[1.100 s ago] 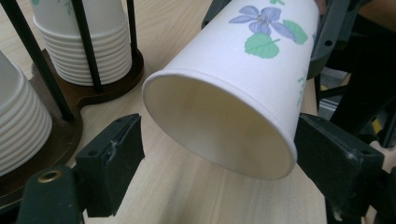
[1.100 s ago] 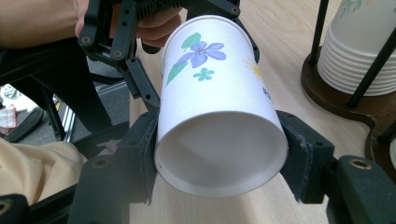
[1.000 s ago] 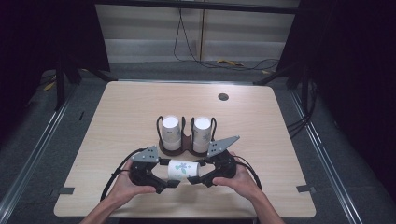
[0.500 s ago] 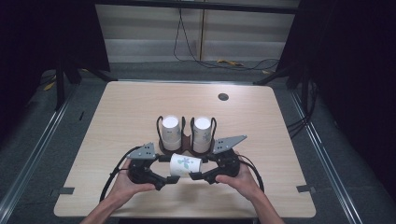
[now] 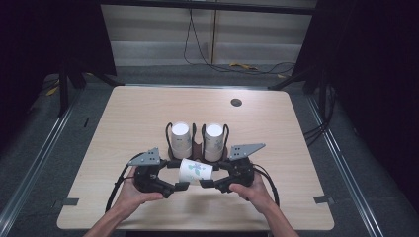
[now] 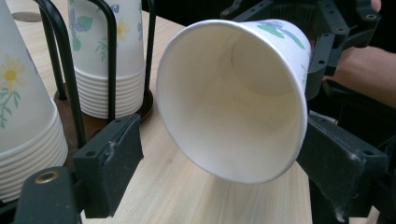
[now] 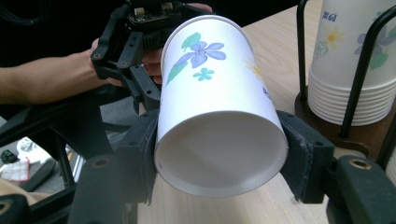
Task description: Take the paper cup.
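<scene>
At the near edge of the table (image 5: 148, 113), a flowered paper cup (image 5: 196, 171) lies on its side in the air between the two grippers, just in front of the wire cup holder (image 5: 197, 148) with its two stacks of paper cups (image 5: 181, 139).

The right gripper (image 5: 208, 183) has its jaws closed against the cup's base end; in the right gripper view the pads press both sides of the cup (image 7: 217, 100) near the bottom. The left gripper (image 5: 182, 186) has its jaws spread wide around the open rim; in the left gripper view one pad seems to touch the rim of the cup (image 6: 233, 98) while the other stands clear of it.

The risk I see is crushing. A thin paper wall will buckle if the left jaws close hard on the unsupported mouth, or if the right grip tightens further. The cup tapers too, so a loose hold at the base could let it slide out and drop to the table. A swing backward would knock it against the holder's wires, which are close behind.
</scene>
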### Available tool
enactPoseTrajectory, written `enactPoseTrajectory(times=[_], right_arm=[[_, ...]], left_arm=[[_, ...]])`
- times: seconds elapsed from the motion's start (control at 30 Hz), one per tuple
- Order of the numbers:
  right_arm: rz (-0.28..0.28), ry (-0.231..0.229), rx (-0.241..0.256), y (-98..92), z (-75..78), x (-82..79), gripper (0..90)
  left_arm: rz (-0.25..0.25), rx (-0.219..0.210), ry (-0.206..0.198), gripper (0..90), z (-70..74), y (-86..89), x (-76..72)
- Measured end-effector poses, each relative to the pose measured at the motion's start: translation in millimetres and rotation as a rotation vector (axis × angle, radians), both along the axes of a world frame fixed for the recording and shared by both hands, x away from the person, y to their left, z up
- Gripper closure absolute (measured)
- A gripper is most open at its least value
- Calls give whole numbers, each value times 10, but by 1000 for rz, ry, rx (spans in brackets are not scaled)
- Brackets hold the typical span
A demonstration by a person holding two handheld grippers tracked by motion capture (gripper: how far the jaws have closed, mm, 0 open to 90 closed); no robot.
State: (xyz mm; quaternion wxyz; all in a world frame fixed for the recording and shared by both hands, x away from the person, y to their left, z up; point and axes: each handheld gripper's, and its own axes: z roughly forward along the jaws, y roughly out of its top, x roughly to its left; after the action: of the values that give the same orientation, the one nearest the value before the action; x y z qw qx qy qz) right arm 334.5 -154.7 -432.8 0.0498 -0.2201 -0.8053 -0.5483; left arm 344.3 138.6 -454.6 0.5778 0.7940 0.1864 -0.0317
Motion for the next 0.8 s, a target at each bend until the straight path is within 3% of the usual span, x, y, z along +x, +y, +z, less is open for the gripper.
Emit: enactPoseTrajectory(times=[0.43, 0.57, 0.8], right_arm=[[15, -2, 31, 19, -14, -2, 376], [20, -9, 27, 43, -20, -7, 377], [30, -11, 21, 56, -34, -4, 377]], left_arm=[[-5, -93, -17, 181, 28, -29, -16], [-16, -86, -26, 192, 22, -35, -15], [-30, -81, -5, 189, 5, -43, 2]])
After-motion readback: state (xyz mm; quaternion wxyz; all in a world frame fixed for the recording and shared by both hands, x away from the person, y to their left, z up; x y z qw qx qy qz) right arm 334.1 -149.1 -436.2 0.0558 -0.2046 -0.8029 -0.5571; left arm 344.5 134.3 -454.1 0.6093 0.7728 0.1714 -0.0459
